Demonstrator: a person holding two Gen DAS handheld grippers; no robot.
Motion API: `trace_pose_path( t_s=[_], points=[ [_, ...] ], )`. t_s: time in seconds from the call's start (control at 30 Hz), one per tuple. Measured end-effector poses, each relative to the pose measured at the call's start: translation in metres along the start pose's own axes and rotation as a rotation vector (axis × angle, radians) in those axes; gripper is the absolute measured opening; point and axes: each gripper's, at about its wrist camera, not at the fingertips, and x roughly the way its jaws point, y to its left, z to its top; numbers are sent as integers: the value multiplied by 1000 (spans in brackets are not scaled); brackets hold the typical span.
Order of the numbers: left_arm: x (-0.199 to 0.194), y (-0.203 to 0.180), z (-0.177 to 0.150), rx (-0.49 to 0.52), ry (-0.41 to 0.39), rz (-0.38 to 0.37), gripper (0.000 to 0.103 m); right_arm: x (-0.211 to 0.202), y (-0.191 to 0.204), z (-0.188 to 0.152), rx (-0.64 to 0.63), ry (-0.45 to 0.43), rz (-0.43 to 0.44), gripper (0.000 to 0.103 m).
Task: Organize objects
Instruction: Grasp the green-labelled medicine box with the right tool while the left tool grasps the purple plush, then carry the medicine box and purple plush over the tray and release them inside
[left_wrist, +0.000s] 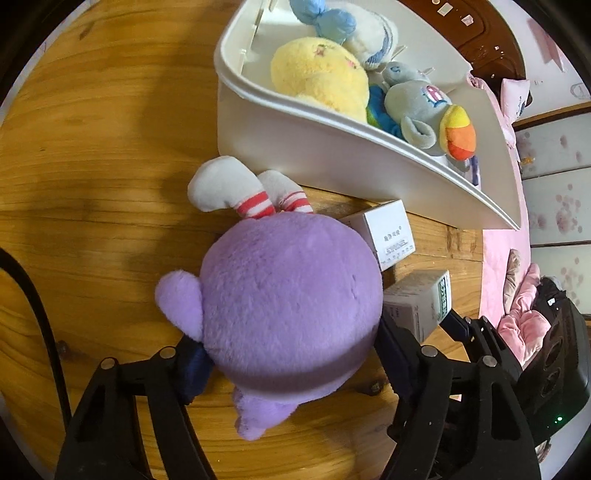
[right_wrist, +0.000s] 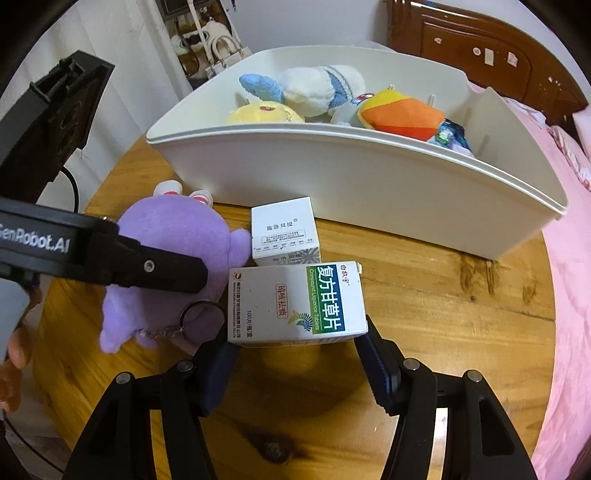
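Observation:
A purple plush toy (left_wrist: 291, 295) with white striped feet lies on the round wooden table (left_wrist: 92, 166). My left gripper (left_wrist: 291, 363) has a finger on each side of it and touches its body. In the right wrist view the purple plush toy (right_wrist: 173, 236) sits left of two boxes. A medicine box with green and blue print (right_wrist: 295, 306) lies just ahead of my right gripper (right_wrist: 295, 365), which is open, one finger at each near corner. A small white box (right_wrist: 284, 232) stands behind it. A white bin (right_wrist: 369, 184) holds several plush toys.
The white bin (left_wrist: 332, 147) stands at the table's far side with a yellow plush (left_wrist: 321, 77) and a grey one (left_wrist: 417, 107) inside. A pink bed (right_wrist: 569, 258) lies to the right. The left gripper's body (right_wrist: 92, 254) crosses the right wrist view.

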Motion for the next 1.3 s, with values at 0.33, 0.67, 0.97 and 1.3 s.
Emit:
trace_pose_path(
  t_s=[0.33, 0.67, 0.97, 1.3],
  points=[
    [-54, -32, -22, 137, -87, 33, 77, -45, 9, -2, 105, -96, 11, 63],
    [-135, -88, -4, 268, -267, -17, 77, -123, 14, 18, 182, -264, 8, 63],
    [-197, -139, 40, 377, -449, -28, 77, -180, 18, 60, 254, -436, -32, 63],
    [-223, -170, 80, 458, -544, 5, 77, -214, 11, 106, 314, -544, -94, 63]
  ],
)
